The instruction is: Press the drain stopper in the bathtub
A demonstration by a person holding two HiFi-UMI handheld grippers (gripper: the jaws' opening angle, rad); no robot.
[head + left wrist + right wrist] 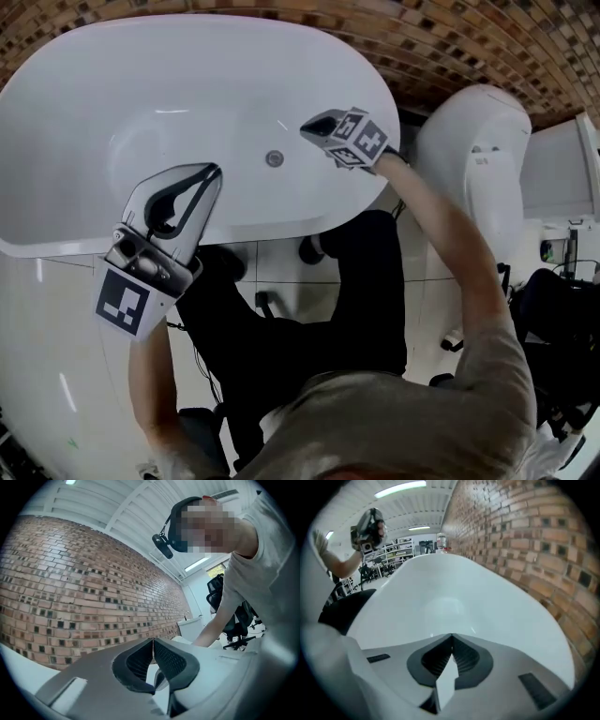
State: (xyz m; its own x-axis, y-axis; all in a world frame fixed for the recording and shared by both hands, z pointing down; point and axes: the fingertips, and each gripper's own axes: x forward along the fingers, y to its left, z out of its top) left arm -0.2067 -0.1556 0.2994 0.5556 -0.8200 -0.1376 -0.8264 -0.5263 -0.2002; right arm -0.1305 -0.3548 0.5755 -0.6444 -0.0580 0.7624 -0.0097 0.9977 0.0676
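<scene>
A round metal drain stopper (274,158) sits on the floor of the white bathtub (84,122). My right gripper (307,130) hovers just right of and slightly above the stopper, jaws shut with nothing between them. My left gripper (216,172) is held up over the tub's near rim, tilted, its jaws closed and empty. In the left gripper view the shut tips (153,641) point up at the brick wall (70,597). In the right gripper view the shut tips (451,636) face along the tub's white basin (454,597); the stopper is hidden there.
A brick wall (450,37) runs behind the tub. A white toilet (478,159) stands to the right. My dark trousers (300,309) and the tiled floor (281,272) lie below the tub's near rim. An office chair (562,319) is at the far right.
</scene>
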